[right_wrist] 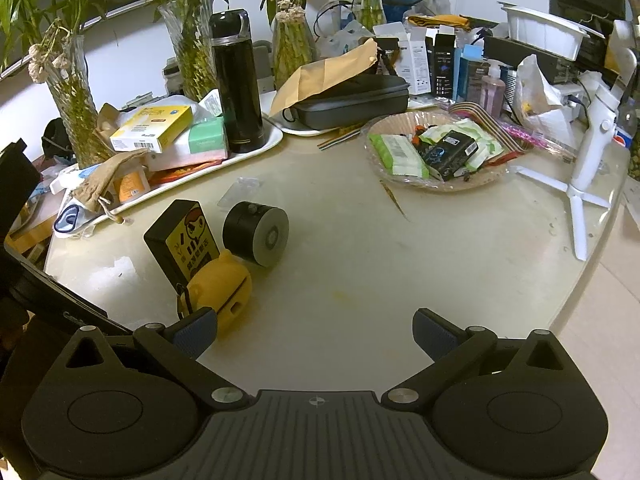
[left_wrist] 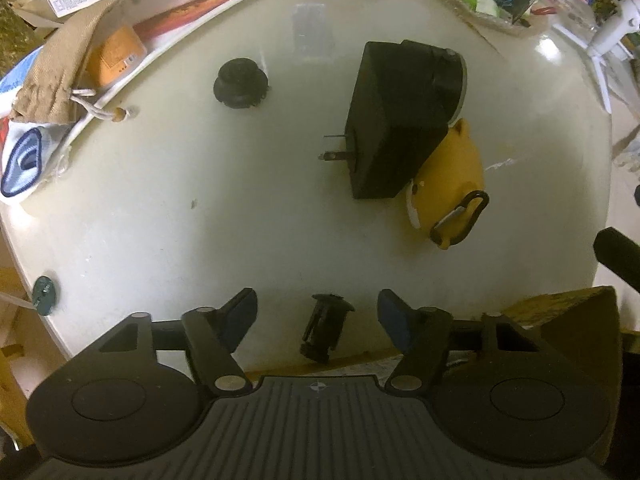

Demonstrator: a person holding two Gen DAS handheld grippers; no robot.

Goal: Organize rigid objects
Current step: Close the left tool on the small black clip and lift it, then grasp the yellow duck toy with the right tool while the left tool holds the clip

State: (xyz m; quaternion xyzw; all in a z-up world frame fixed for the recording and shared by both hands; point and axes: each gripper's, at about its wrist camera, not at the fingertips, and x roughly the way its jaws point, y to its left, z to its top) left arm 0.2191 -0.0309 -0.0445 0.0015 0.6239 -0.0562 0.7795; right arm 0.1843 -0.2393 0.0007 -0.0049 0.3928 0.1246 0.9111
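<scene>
Left tongs [left_wrist: 316, 312] half open, straddling small black plastic clip [left_wrist: 324, 326] w/o touching; centre, then close gently; right tongs [right_wrist: 316, 332] wide open, empty.

black plug adapter [left_wrist: 394, 120]: boxy, prongs sideways, mid-table, yellow sticker face | yellow pig-shaped case [left_wrist: 452, 184]: on its side, touching adapter, black carabiner [left_wrist: 464, 216] clipped on | black cylinder [right_wrist: 256, 233]: on its side, just beside adapter | black knob [left_wrist: 239, 84]: apart | small black clip part [left_wrist: 325, 330]: near table edge
</scene>
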